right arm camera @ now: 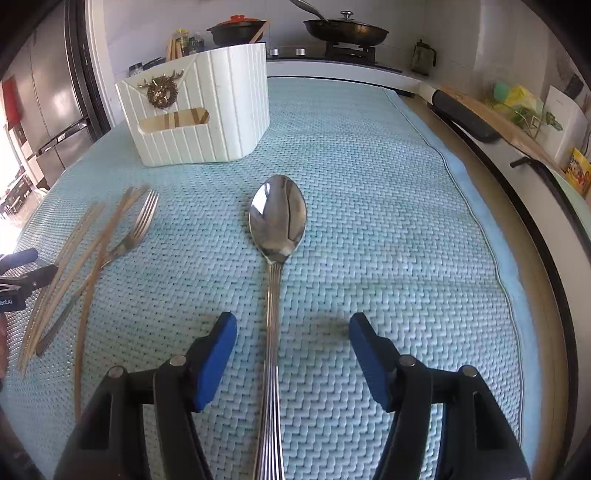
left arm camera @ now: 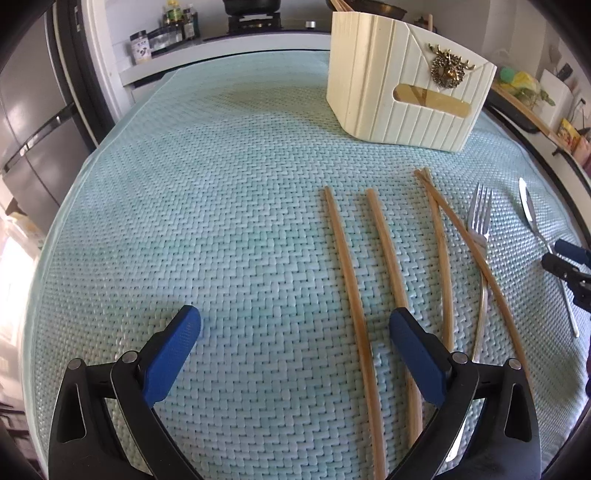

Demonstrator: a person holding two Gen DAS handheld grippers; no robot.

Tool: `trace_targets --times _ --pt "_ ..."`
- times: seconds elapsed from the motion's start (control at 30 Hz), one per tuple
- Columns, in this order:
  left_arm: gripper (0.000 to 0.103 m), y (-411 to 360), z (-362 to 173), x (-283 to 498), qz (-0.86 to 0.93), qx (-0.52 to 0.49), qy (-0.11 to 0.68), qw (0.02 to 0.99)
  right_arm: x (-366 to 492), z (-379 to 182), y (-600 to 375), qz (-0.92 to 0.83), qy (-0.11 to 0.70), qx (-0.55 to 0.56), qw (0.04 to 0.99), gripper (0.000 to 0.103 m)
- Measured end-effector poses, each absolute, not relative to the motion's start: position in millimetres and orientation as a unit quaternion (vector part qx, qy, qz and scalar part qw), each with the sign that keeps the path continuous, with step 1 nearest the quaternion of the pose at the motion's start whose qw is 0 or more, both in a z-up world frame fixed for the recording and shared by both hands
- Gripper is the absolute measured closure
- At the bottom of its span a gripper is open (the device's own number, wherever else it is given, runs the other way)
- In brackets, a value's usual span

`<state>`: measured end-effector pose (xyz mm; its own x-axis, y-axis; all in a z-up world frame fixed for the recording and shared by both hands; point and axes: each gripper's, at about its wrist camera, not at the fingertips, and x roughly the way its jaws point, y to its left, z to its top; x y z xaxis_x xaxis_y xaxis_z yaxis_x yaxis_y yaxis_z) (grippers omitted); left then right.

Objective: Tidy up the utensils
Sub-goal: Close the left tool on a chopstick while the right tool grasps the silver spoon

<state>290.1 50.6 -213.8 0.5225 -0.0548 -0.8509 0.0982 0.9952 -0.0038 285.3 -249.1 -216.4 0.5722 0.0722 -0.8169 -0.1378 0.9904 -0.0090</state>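
Note:
Several wooden chopsticks (left arm camera: 351, 280) lie on the pale green woven mat (left arm camera: 221, 221), with a metal fork (left arm camera: 480, 221) crossed under one and a metal spoon (left arm camera: 528, 210) at the right. My left gripper (left arm camera: 295, 332) is open and empty, low over the mat, its right finger over a chopstick. My right gripper (right arm camera: 291, 332) is open, its fingers either side of the spoon's (right arm camera: 277, 221) handle. A cream ribbed utensil holder (left arm camera: 402, 81) stands at the back; it also shows in the right wrist view (right arm camera: 199, 114). The chopsticks (right arm camera: 88, 258) and fork (right arm camera: 140, 221) lie left there.
The right gripper's tip (left arm camera: 565, 262) shows at the right edge of the left wrist view. A stove with pans (right arm camera: 347, 33) and a counter with jars (left arm camera: 166, 33) stand behind the table. A fridge (left arm camera: 29, 110) is at left. The mat's edge (right arm camera: 480, 221) runs along the right.

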Motion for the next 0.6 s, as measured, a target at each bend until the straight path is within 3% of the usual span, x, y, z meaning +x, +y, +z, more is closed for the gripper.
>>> trace_targets --times 0.13,0.2,0.3,0.33,0.4,0.43,0.6 --pt "0.003 50 -213 307 -0.047 0.021 0.492 0.869 320 -216 -244 0.065 0.461 -0.03 0.884 0.035" --pt "0.008 48 -212 314 -0.048 0.026 0.493 0.868 335 -215 -242 0.065 0.462 -0.034 0.884 0.035" --pt "0.031 38 -206 318 -0.063 0.031 0.497 0.865 350 -215 -239 0.072 0.459 -0.038 0.884 0.04" --pt "0.043 33 -204 318 -0.07 0.035 0.498 0.864 353 -213 -237 0.078 0.459 -0.038 0.884 0.051" --pt "0.071 25 -201 315 -0.085 0.038 0.497 0.863 358 -212 -234 0.082 0.462 -0.04 0.882 0.061" --pt "0.095 22 -200 313 -0.093 0.038 0.496 0.862 360 -212 -235 0.085 0.463 -0.038 0.882 0.061" --pt "0.099 17 -200 306 -0.095 0.034 0.486 0.868 359 -210 -244 0.099 0.451 -0.011 0.887 0.061"
